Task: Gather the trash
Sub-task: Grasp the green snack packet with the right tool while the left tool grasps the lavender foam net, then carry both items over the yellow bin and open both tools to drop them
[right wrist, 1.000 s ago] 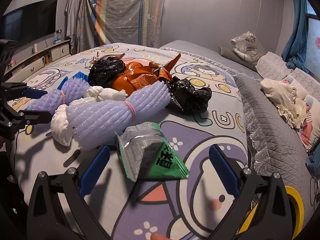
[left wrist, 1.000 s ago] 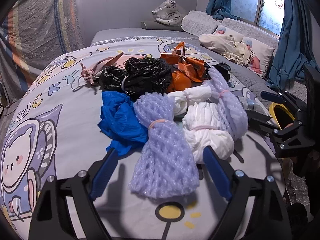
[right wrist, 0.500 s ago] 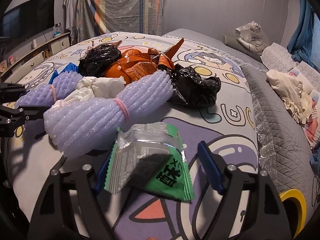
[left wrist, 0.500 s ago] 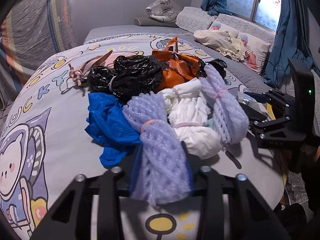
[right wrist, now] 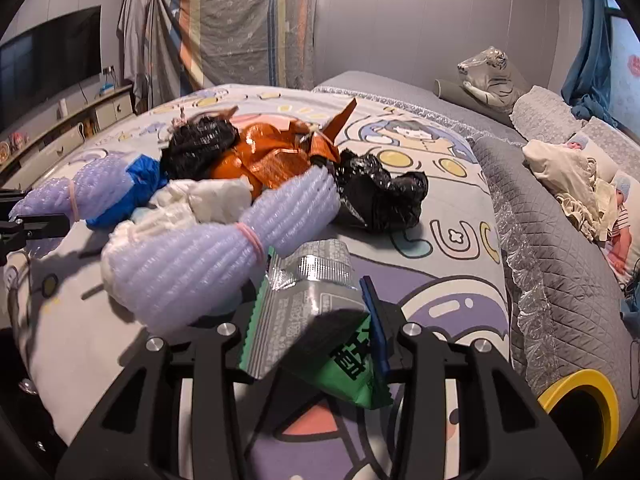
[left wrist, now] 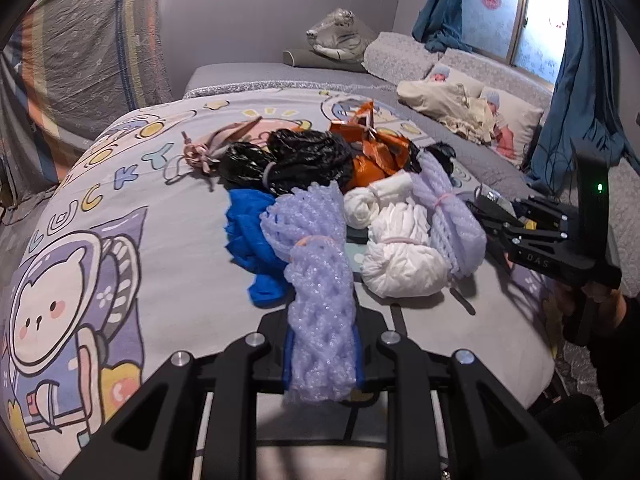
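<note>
Two purple foam nets [left wrist: 320, 292] [right wrist: 224, 248], two black bags [right wrist: 380, 196] [left wrist: 296, 160], one blue bag [left wrist: 252, 236], one orange bag [right wrist: 272, 160], one green packet [right wrist: 316, 320].

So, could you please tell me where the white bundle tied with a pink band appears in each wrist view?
Left wrist view: the white bundle lies right of centre, between the two purple foam nets.
Right wrist view: the same bundle peeks out at left of centre, mostly hidden behind the purple foam net.
Shared landmark: the orange bag, just behind the bundle in both.

Black angular tongs [left wrist: 322, 354], blue pads, silver screws; right tongs [right wrist: 310, 334] alike; dark sleeve.
</note>
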### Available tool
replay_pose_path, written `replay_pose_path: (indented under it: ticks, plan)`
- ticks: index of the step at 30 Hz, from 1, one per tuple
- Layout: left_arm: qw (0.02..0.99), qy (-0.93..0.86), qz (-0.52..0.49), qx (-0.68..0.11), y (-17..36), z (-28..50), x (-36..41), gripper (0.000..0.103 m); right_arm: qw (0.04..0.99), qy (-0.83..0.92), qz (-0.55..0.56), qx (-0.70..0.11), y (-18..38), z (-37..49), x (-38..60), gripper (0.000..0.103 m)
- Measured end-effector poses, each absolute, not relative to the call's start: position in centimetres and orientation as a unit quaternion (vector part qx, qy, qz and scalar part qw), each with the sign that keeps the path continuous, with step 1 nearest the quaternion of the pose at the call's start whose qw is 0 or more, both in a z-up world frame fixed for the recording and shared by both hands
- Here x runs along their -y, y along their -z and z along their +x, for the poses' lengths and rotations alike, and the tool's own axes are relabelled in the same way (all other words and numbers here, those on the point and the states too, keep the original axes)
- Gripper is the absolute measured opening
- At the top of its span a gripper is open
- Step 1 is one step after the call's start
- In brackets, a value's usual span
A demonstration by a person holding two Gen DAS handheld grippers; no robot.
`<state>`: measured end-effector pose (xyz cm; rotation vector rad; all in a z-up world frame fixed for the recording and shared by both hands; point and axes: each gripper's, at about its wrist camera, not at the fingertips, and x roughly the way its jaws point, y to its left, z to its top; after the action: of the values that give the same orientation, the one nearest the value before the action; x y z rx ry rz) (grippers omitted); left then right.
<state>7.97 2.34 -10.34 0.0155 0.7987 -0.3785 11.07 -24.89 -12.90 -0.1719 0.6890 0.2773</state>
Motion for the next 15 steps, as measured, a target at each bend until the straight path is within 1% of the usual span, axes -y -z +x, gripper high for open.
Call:
replay_pose_path:
  ticks: [7, 15]
  plan:
    - [0.922, 0.173, -0.024, -0.347, 8.1, 8.2, -3.8, 0.020, 0.942, -0.121, -0.050, -0.308, 10.7, 9.9, 25.8, 0.038]
    - [0.921, 0.211, -0.007, -0.326, 6.8, 9.8, 0.8, 0.020, 0.951, -0.099, 0.017, -0.291, 8.5, 7.5, 29.1, 0.038]
